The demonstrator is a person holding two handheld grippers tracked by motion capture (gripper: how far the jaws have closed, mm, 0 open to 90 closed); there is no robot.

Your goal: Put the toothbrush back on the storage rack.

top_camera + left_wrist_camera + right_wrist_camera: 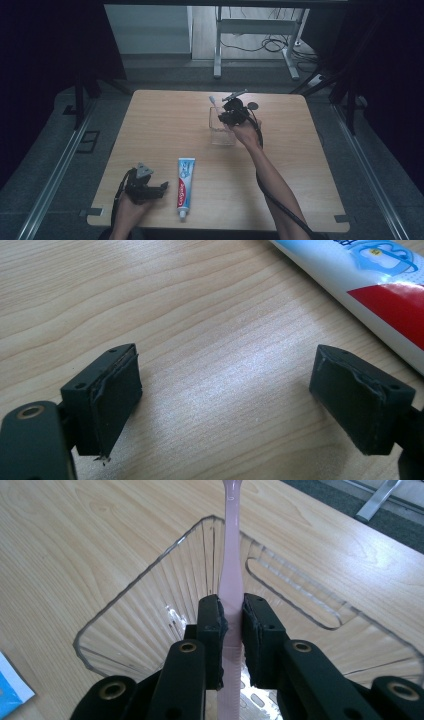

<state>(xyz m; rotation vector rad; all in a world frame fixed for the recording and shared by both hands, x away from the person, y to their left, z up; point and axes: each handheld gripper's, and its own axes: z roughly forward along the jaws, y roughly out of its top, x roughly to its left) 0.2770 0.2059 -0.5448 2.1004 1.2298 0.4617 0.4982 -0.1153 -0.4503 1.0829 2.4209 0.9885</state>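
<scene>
A pink toothbrush [231,575] stands between the pads of my right gripper [232,625], which is shut on its handle above a clear ribbed plastic holder [150,610]. From the high view, that gripper [231,118] hovers over the holder [222,134] at the table's far middle, the toothbrush [214,102] sticking up and away. My left gripper [159,190] rests low at the near left, open, with nothing between its pads [115,400]. A white, red and blue toothpaste tube [185,186] lies just right of it, and the tube [370,287] crosses the top right corner of the left gripper view.
The wooden table [165,125] has bare surface at the left and right. Beyond its far edge stand a white desk frame [255,45] and loose cables on the floor. Dark curtains flank both sides.
</scene>
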